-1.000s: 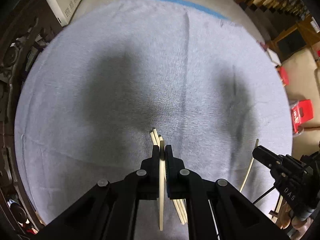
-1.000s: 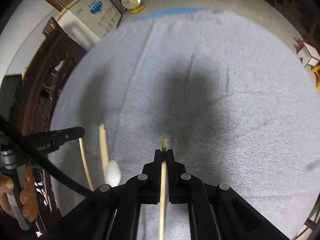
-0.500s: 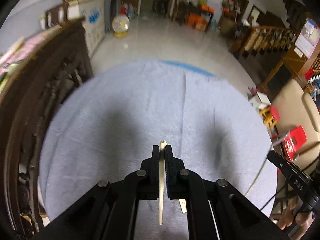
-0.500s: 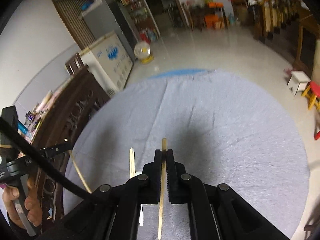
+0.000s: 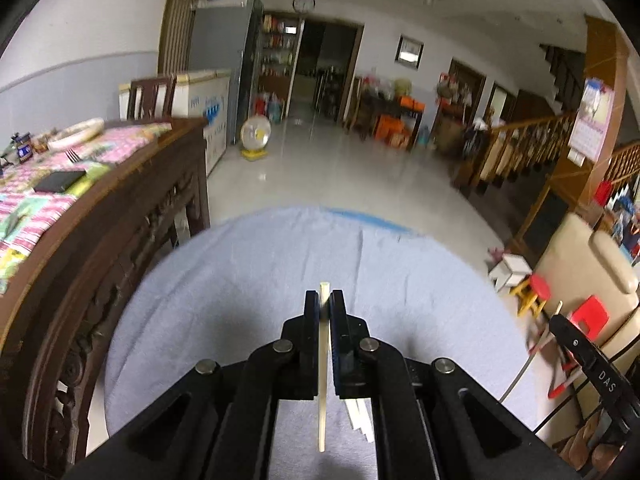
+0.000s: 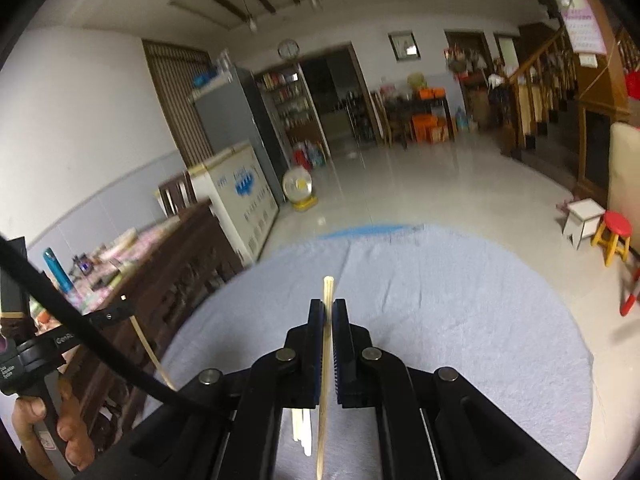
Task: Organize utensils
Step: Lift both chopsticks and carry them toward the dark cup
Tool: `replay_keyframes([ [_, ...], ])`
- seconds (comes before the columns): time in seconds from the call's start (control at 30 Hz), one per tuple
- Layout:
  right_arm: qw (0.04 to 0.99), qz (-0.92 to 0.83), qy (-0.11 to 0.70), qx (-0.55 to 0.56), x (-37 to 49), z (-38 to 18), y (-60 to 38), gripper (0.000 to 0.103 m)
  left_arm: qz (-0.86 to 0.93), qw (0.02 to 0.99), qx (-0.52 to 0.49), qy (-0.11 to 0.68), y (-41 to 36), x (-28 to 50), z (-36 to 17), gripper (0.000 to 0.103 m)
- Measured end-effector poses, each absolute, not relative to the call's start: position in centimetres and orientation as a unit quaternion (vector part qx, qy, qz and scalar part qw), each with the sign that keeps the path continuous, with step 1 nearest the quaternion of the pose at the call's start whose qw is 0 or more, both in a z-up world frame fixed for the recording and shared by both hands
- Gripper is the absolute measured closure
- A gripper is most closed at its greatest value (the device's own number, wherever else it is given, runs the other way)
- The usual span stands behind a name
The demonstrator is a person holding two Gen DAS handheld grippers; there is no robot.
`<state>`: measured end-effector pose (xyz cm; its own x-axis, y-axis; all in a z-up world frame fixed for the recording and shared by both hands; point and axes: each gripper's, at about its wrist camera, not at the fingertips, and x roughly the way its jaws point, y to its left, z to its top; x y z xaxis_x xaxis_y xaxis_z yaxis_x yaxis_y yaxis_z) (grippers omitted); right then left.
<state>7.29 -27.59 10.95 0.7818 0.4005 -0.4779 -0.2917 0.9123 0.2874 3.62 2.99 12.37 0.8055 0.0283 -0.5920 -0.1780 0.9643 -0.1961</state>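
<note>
Room: large hall with a pale shiny floor [image 5: 340,168], a dark doorway at the far wall, a wooden staircase on the right and a grey refrigerator [image 6: 236,128] on the left.
Round table: it fills the lower half of both views and is covered with a light blue-grey cloth [image 5: 240,280]; a blue strip shows at its far edge.
Carved sideboard: dark wood [image 5: 120,216], just beside the table on the left, with a pink patterned cover on top.
White chest freezer: it stands behind the sideboard [image 6: 240,188], with a small fan [image 6: 298,188] on the floor near it.
Stools: a red one [image 6: 614,232] and a white one [image 6: 584,216] stand on the floor to the right of the table.
Left gripper: [image 5: 325,300] both black jaws are pressed together on a pale chopstick [image 5: 322,380], which is held above the cloth and runs along the fingers, its end showing a little past the tips.
Right gripper: [image 6: 328,308] the jaws are clamped on a tan wooden chopstick [image 6: 326,380], also lifted over the table, its end standing out past the tips.
Remaining utensils: some pale sticks [image 6: 301,432] lie on the cloth under the grippers; they are mostly hidden, perhaps more chopsticks.
</note>
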Motion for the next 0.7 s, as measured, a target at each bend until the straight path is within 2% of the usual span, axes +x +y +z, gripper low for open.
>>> replay_keyframes([
  [0.23,0.945,0.21,0.216,0.128,1.4,13.7,-28.3,0.098,0.043,0.959,-0.124,0.25,2.2,-1.7,15.3,0.098],
  [0.7,0.945,0.242,0.184,0.121,-5.7,11.3,-25.0,0.098,0.024,0.961,-0.155,0.226,1.1,-8.0,12.9,0.098],
])
